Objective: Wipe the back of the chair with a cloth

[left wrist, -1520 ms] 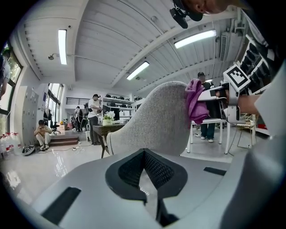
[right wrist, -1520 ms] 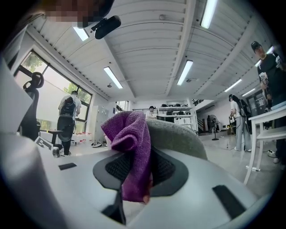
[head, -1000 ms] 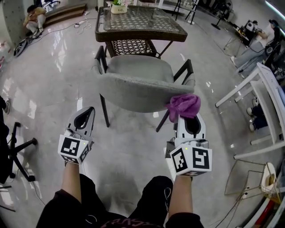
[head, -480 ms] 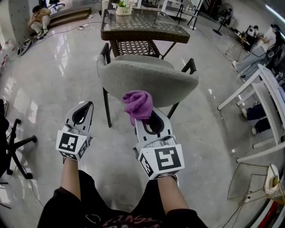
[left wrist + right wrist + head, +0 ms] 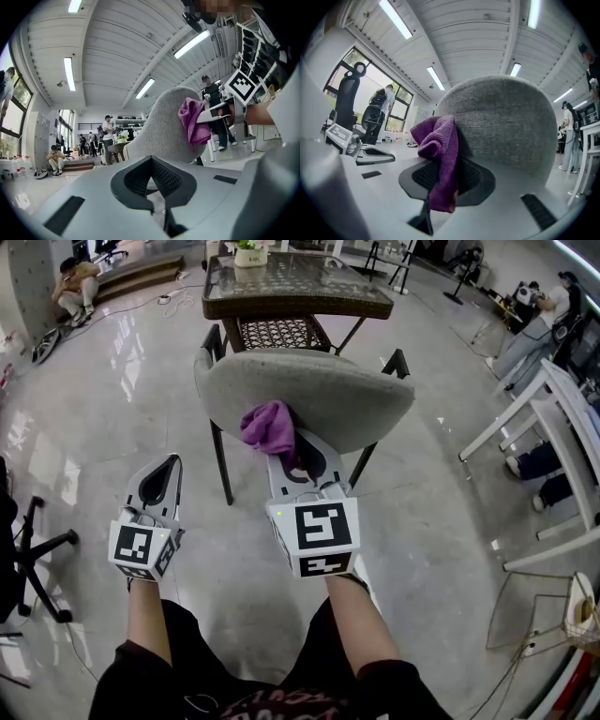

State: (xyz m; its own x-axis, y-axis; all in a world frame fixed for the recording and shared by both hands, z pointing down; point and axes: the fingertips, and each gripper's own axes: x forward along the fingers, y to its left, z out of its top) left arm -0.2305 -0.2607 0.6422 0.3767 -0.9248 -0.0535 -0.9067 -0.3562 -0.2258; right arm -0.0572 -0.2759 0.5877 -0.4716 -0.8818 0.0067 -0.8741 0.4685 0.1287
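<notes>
The grey upholstered chair (image 5: 328, 399) stands in front of me with its curved back (image 5: 506, 126) facing me. My right gripper (image 5: 284, 454) is shut on a bunched purple cloth (image 5: 267, 426), which presses against the left half of the chair back. In the right gripper view the cloth (image 5: 439, 157) hangs between the jaws against the grey fabric. My left gripper (image 5: 169, 463) hovers low to the left of the chair, shut and holding nothing. From the left gripper view I see the chair back (image 5: 159, 129) and the cloth (image 5: 194, 121) ahead on the right.
A glass-topped wicker table (image 5: 295, 296) with a plant pot (image 5: 249, 253) stands just behind the chair. A white frame (image 5: 553, 427) is at the right, an office chair base (image 5: 42, 554) at the left, a wire stand (image 5: 553, 615) at the lower right. People sit far off.
My right gripper has carried the cloth leftward along the chair back, from its right end to its left half. The left gripper has sunk a little and stayed shut.
</notes>
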